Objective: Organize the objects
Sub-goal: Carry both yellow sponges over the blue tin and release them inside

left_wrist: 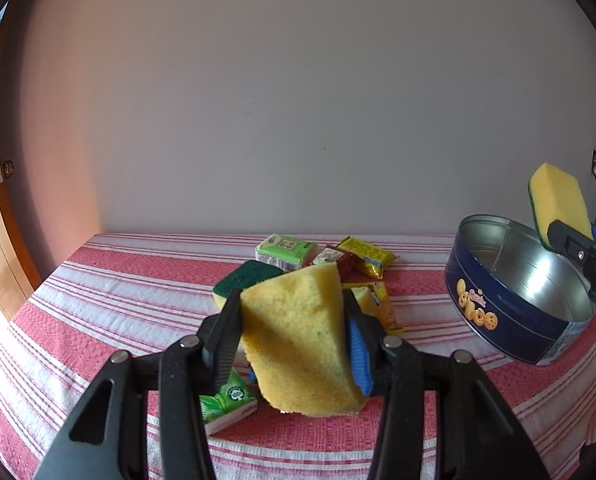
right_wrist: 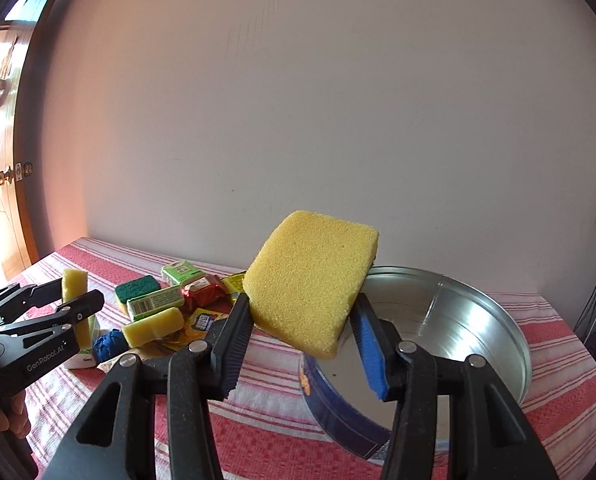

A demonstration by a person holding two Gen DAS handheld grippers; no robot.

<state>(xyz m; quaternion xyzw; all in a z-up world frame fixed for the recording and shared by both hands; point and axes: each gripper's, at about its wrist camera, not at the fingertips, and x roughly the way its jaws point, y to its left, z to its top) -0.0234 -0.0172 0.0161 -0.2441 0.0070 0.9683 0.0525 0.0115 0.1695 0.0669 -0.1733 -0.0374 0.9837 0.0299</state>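
Left gripper clenched on yellow sponge, raised above pile mid-table. Right gripper clenched on second sponge, held over tin near right edge.

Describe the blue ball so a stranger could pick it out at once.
Start at the round tin on the striped tablecloth, then look left to the pile of sponges and snack packets. At the pile's near edge lies the blue ball, the only round, dark blue thing among the boxy yellow and green items.
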